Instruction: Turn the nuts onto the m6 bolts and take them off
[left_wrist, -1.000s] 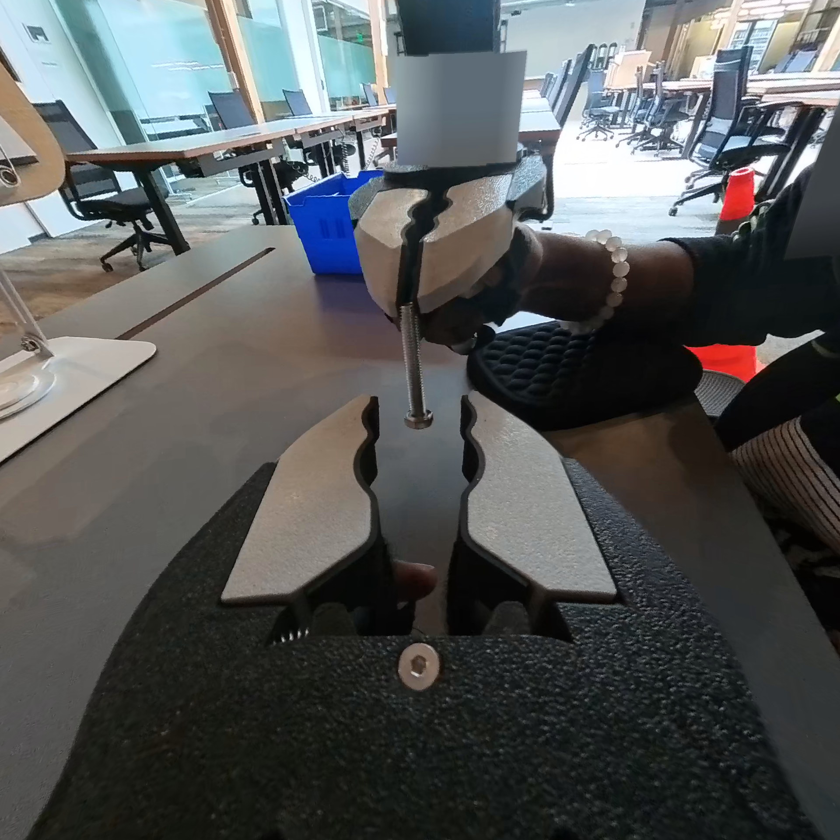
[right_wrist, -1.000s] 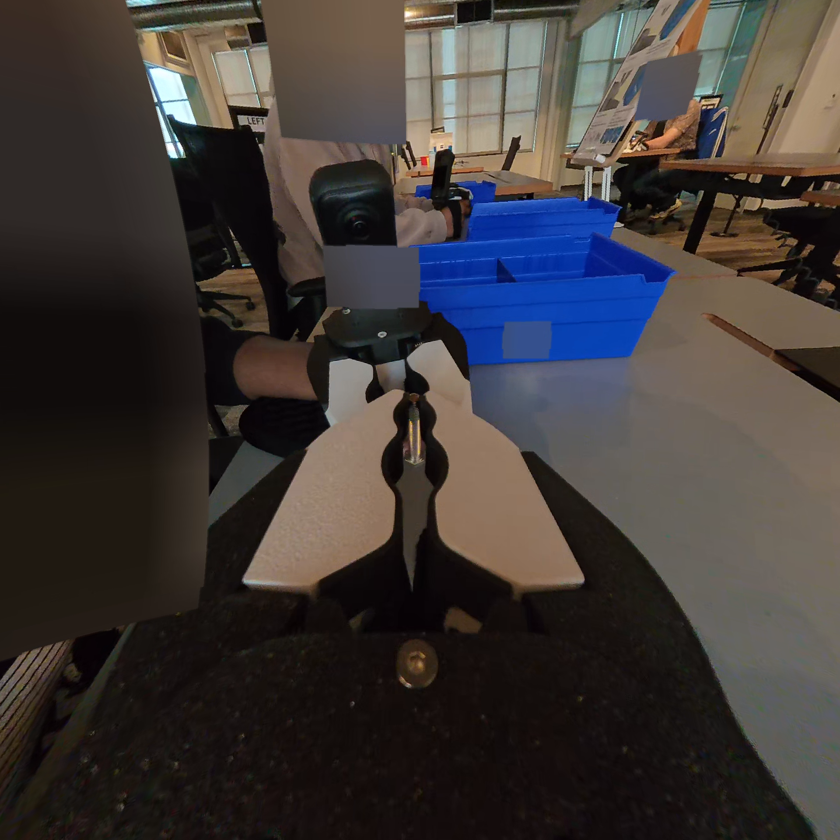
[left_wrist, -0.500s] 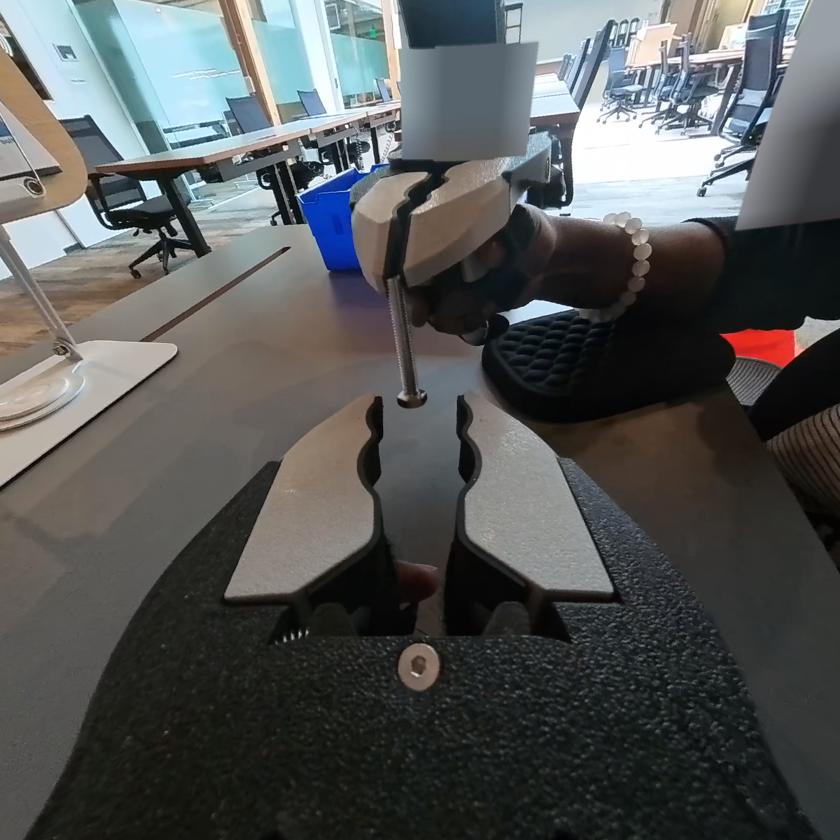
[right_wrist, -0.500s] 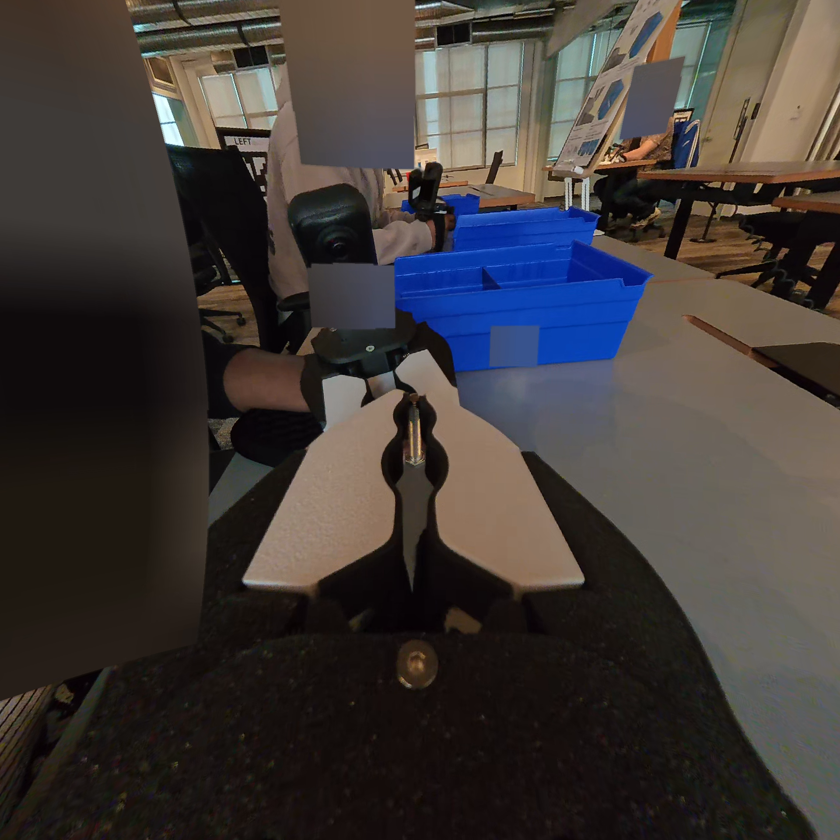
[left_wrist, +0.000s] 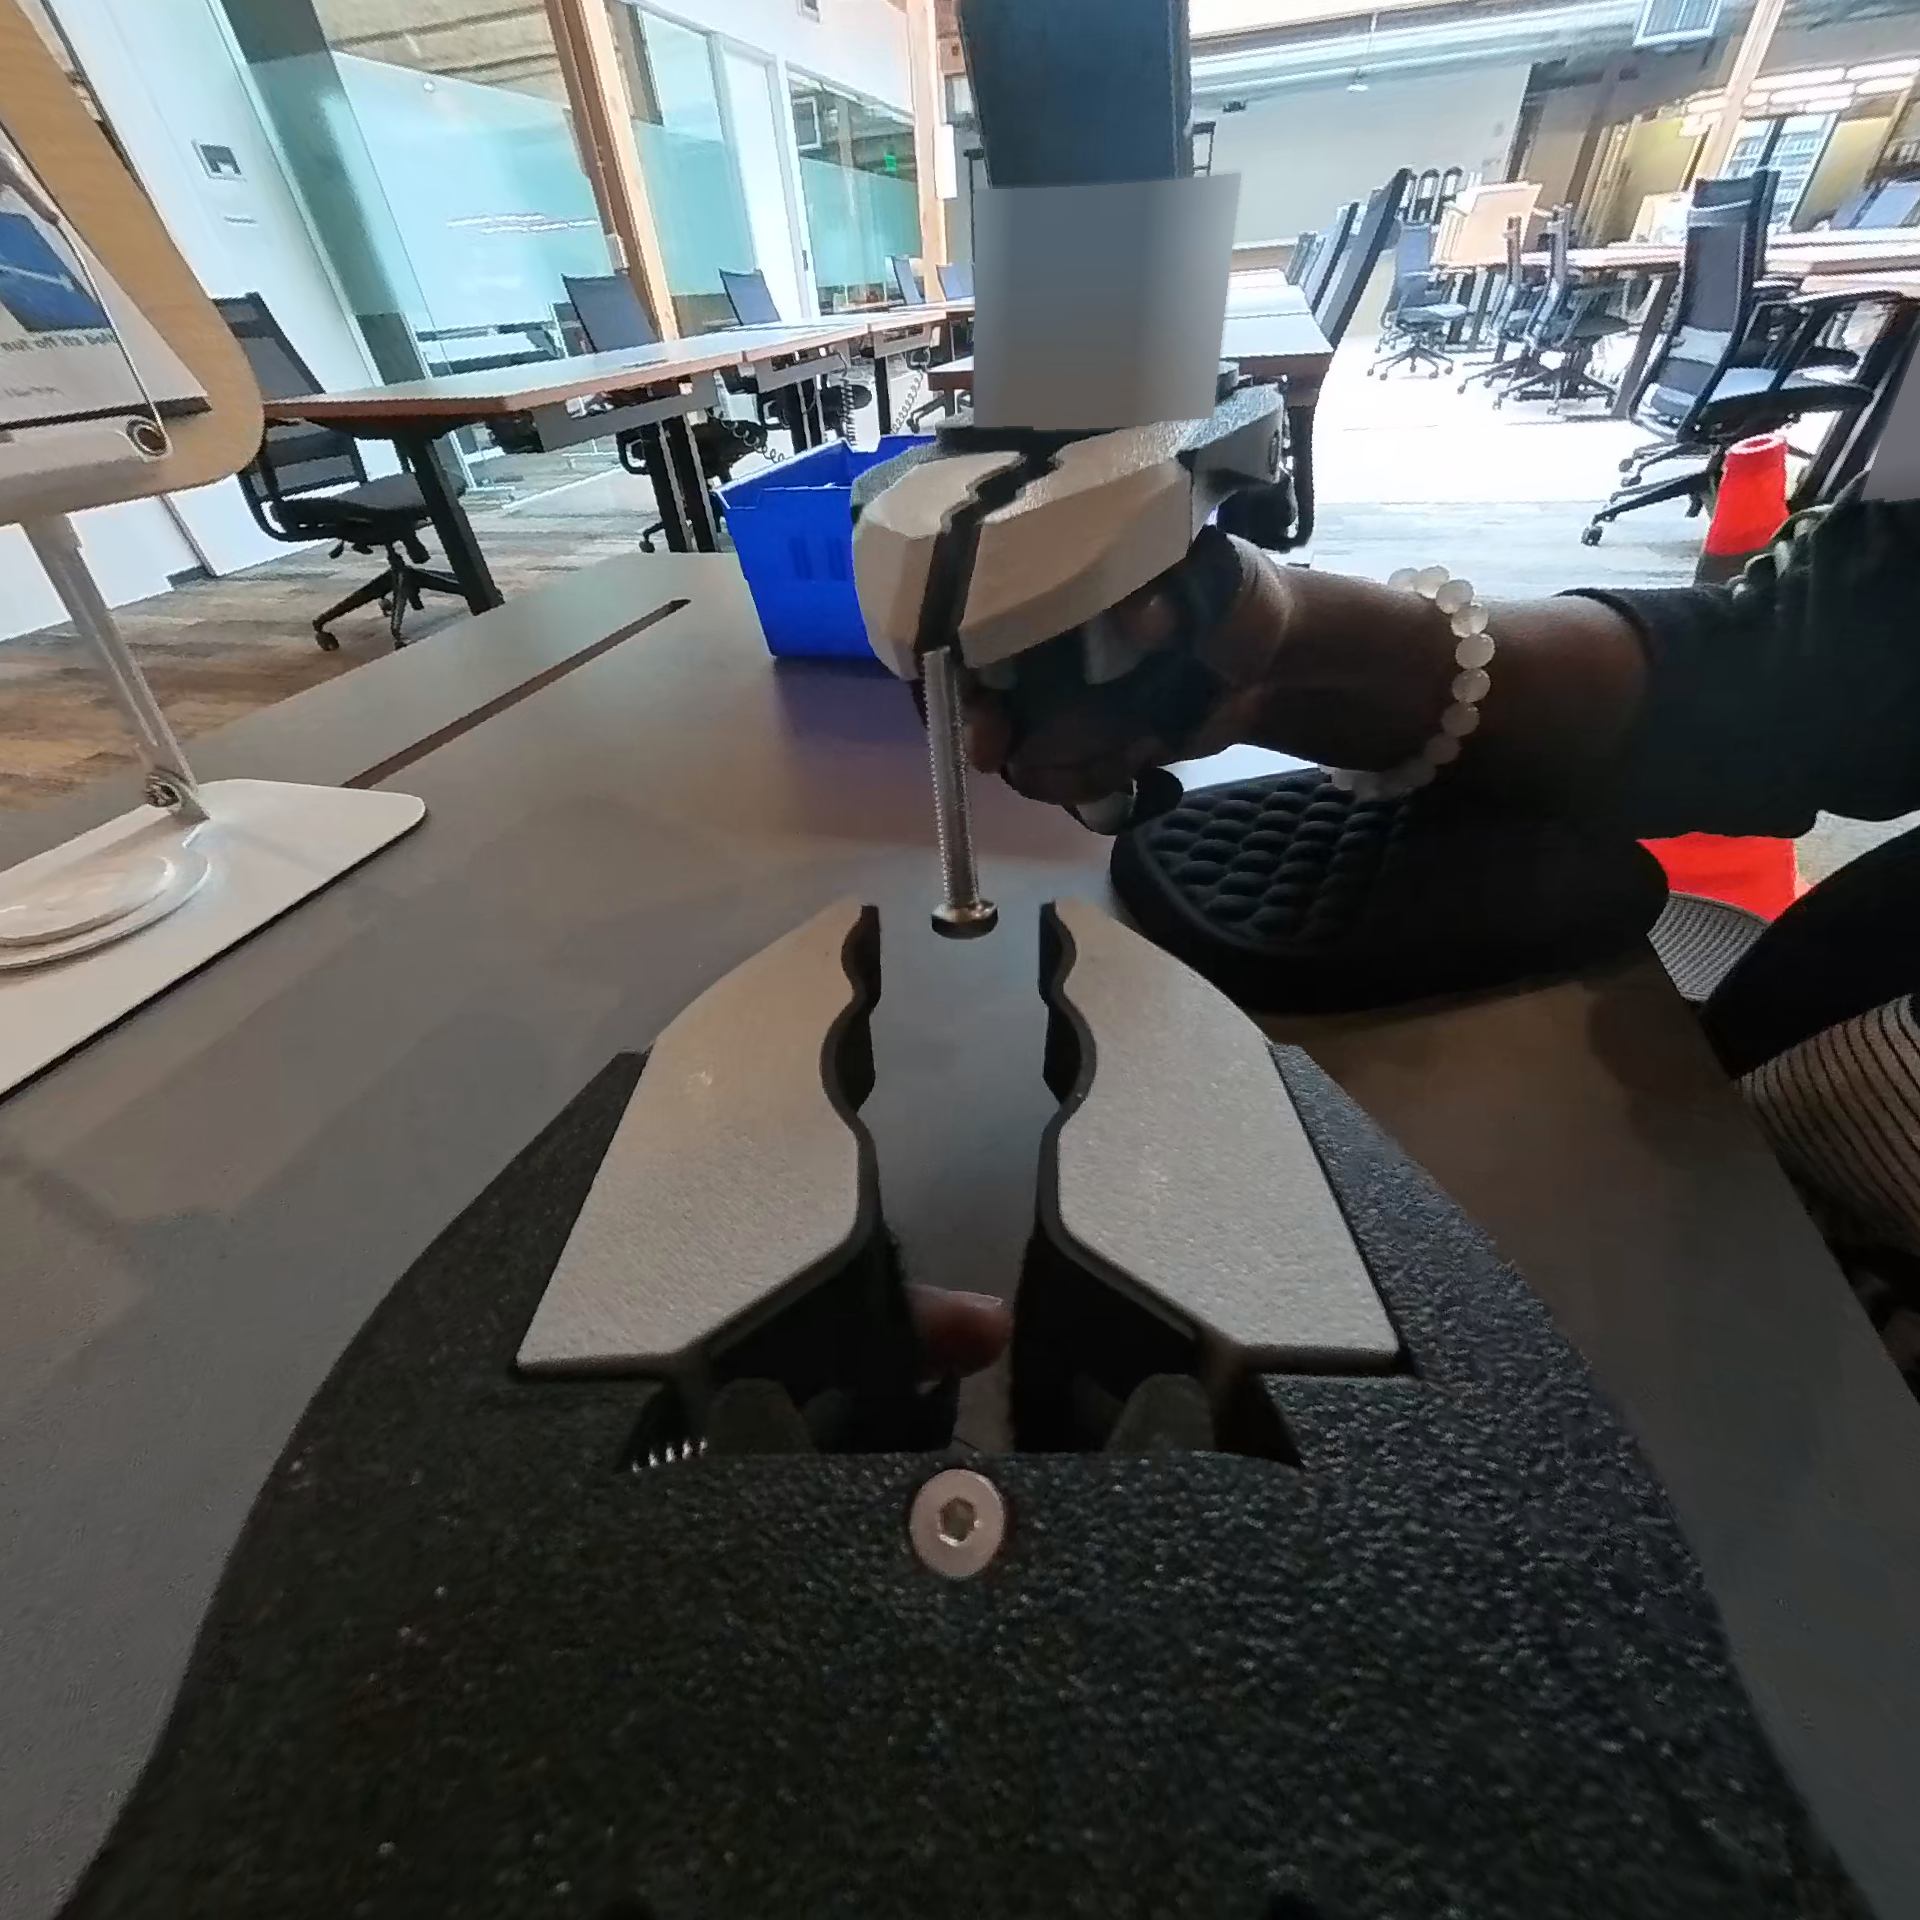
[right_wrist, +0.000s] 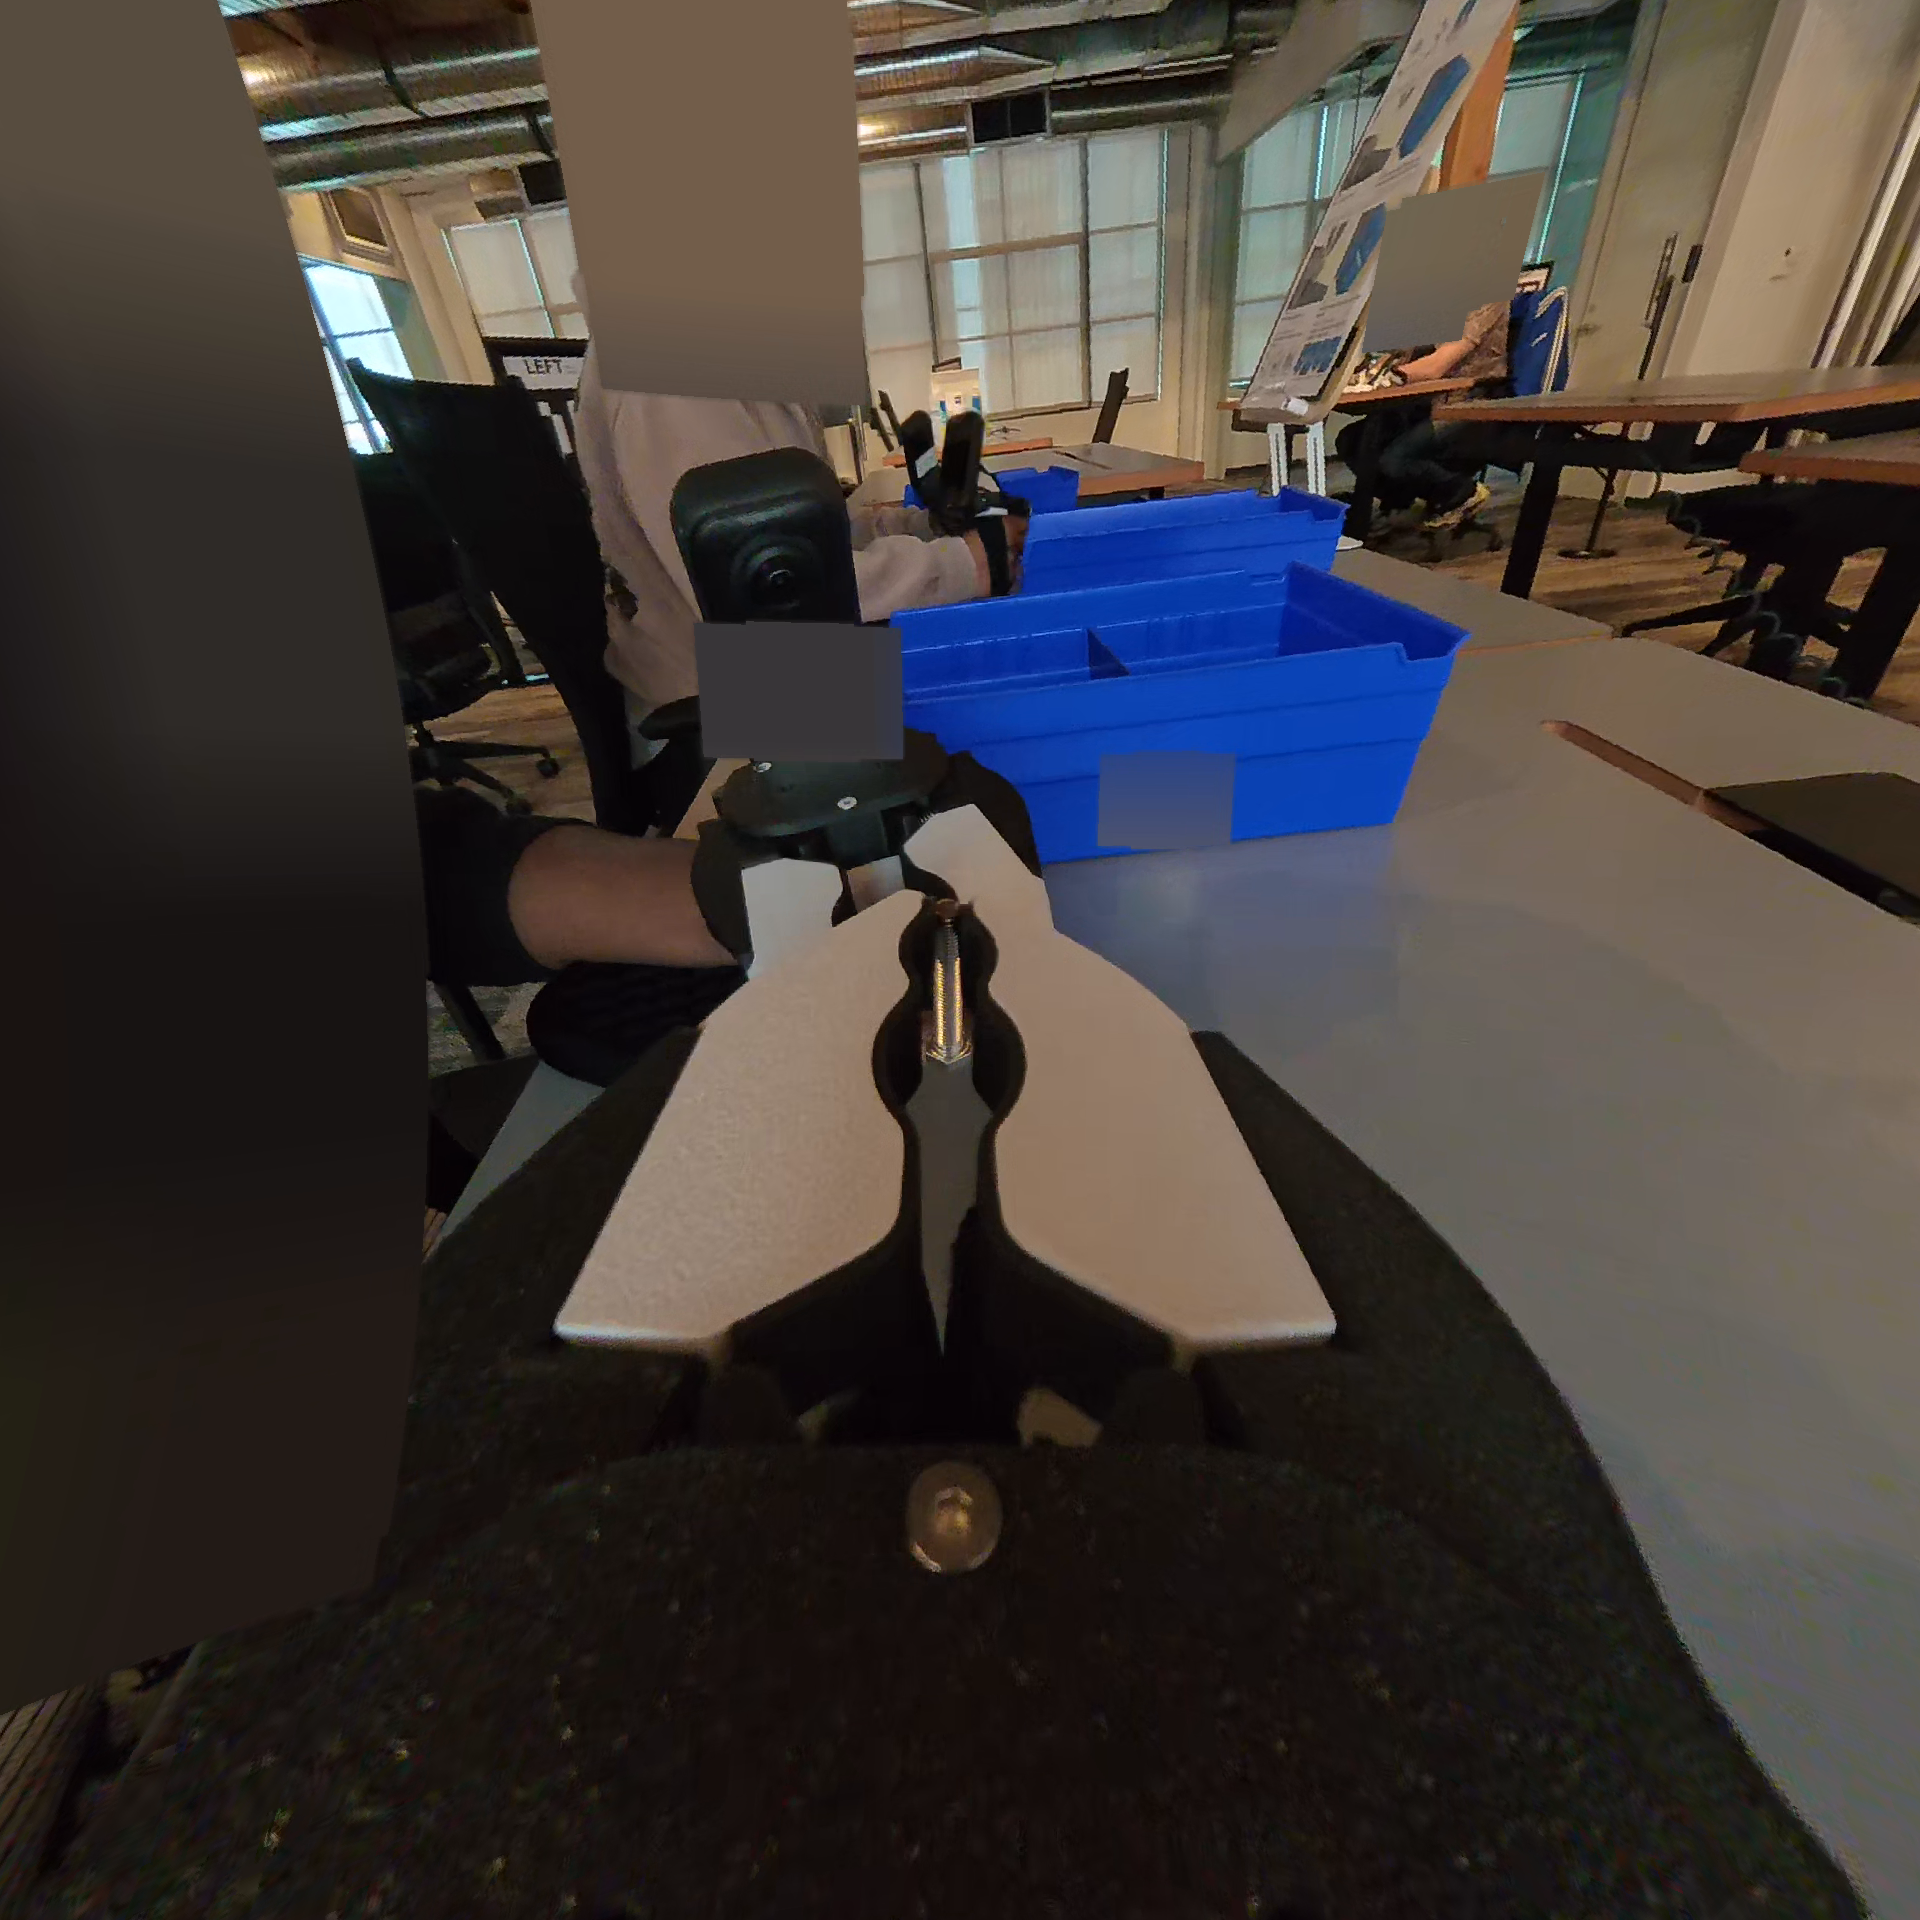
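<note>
In the left wrist view my left gripper (left_wrist: 956, 920) is open above the dark table (left_wrist: 520, 935), and nothing is between its pads. The right gripper (left_wrist: 940, 649) hangs in front of it, shut on a silver bolt (left_wrist: 951, 769). The bolt points down and its head sits level with my left fingertips (left_wrist: 847, 920), in the gap between them, touching neither. In the right wrist view the right gripper (right_wrist: 940, 906) clamps the bolt (right_wrist: 943, 982) at its tips. A hex nut (right_wrist: 945, 1051) sits on the bolt's near end, in the hollow between the fingers. The left gripper (right_wrist: 883, 873) shows just behind.
A blue divided bin (right_wrist: 1195, 727) stands on the table, also in the left wrist view (left_wrist: 800, 561). A white sign stand (left_wrist: 208, 862) is at the left. A black mesh chair armrest (left_wrist: 1351, 894) and an orange cone (left_wrist: 1756, 499) are at the right. A person sits behind the bin.
The bolt head has drawn back from between my left fingertips to level with them. My left jaws have narrowed a little. The right gripper stays shut on the bolt.
</note>
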